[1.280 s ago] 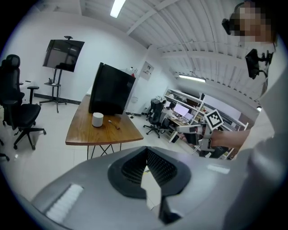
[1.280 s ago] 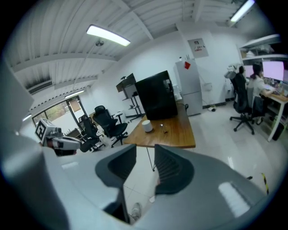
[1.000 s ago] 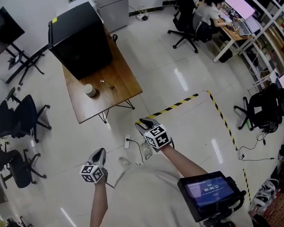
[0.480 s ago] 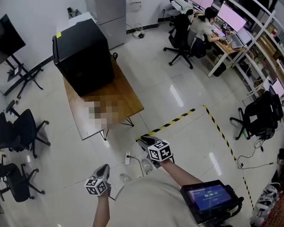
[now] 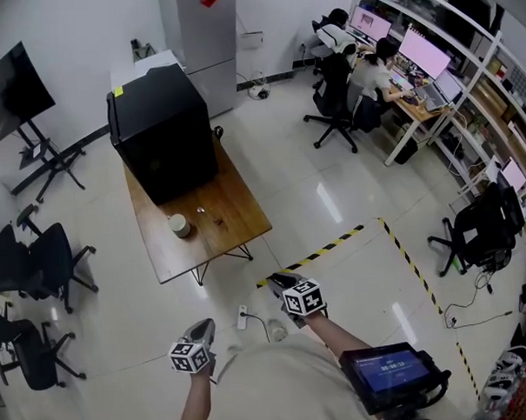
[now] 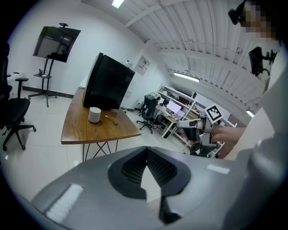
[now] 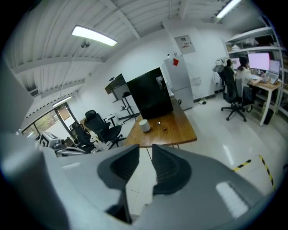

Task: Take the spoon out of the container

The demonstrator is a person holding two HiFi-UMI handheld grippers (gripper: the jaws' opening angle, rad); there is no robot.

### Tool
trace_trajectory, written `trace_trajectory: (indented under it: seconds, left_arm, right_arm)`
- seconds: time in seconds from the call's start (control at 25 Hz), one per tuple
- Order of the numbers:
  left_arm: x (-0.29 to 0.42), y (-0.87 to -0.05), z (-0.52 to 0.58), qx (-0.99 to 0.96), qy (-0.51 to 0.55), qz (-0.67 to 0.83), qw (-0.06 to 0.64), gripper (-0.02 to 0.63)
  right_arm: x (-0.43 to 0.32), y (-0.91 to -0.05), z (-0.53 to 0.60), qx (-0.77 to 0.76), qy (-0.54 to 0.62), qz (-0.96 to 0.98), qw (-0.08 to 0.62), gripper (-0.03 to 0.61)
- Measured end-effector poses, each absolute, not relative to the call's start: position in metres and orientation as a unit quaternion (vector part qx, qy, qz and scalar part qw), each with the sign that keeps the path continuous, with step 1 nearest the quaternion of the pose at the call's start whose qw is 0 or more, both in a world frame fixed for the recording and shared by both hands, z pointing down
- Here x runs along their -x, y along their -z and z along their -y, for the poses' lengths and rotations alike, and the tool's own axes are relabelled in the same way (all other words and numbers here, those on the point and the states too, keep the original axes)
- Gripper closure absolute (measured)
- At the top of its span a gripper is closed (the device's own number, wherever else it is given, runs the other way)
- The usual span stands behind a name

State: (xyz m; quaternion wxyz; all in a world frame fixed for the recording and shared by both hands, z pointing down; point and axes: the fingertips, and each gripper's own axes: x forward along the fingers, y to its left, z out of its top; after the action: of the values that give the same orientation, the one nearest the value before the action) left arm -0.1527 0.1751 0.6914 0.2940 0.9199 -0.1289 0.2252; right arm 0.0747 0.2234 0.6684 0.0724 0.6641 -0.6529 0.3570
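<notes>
Black office chairs (image 5: 40, 256) are being shown at the left, standing on the pale floor (image 5: 331, 184). Right of them, a wooden counter (image 5: 238, 225) is being taken up at its far end by a big black box (image 5: 164, 131). On the bare wood nearer than the box, a white container (image 5: 178, 225) is being shown upright. The spoon (image 6: 110, 119) is being shown lying flat on the counter just right of the container, outside it and not touching it; its finer shape is too small to tell. Both things are well apart from the tongs. Nearer, over the floor, the left tongs (image 5: 201, 328) are being held with their tips closed together and nothing between them. Right of them, the right tongs (image 5: 277, 282) are being held with a narrow gap between the jaws, and nothing is being gripped there either. Both pairs are being pointed toward the counter. A yellow-and-black tape line (image 5: 321, 248) is being shown on the floor right of the counter. At the far right, a person (image 5: 374, 65) is being shown seated at a desk with monitors.
</notes>
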Motion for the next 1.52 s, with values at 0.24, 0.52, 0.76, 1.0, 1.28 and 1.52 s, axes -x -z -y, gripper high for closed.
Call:
trace_trajectory:
  seconds: [0.24, 0.52, 0.76, 1.0, 1.28, 1.52]
  left_arm:
    - [0.154, -0.702, -0.186, -0.915, -0.237, 0.124, 0.303, 0.626]
    - [0.156, -0.714, -0.192, -0.908, -0.249, 0.135, 0.310, 0.626]
    - [0.151, -0.718, -0.196, -0.905, -0.258, 0.129, 0.312, 0.626]
    - [0.143, -0.718, -0.202, -0.905, -0.264, 0.126, 0.307, 0.626]
    - [0.132, -0.714, -0.208, -0.905, -0.273, 0.127, 0.299, 0.626]
    - [0.122, -0.716, -0.224, -0.905, -0.286, 0.116, 0.292, 0.626]
  right_arm:
    - [-0.073, -0.677, -0.227, -0.657, -0.368, 0.653, 0.072, 0.495]
    - [-0.090, -0.681, -0.241, -0.681, -0.360, 0.635, 0.062, 0.502]
    - [-0.091, -0.686, -0.246, -0.679, -0.354, 0.640, 0.074, 0.502]
    - [-0.092, -0.688, -0.253, -0.673, -0.350, 0.647, 0.081, 0.580]
    - [-0.092, -0.698, -0.259, -0.660, -0.352, 0.658, 0.088, 0.580]
    - [-0.086, -0.701, -0.254, -0.638, -0.349, 0.681, 0.082, 0.580]
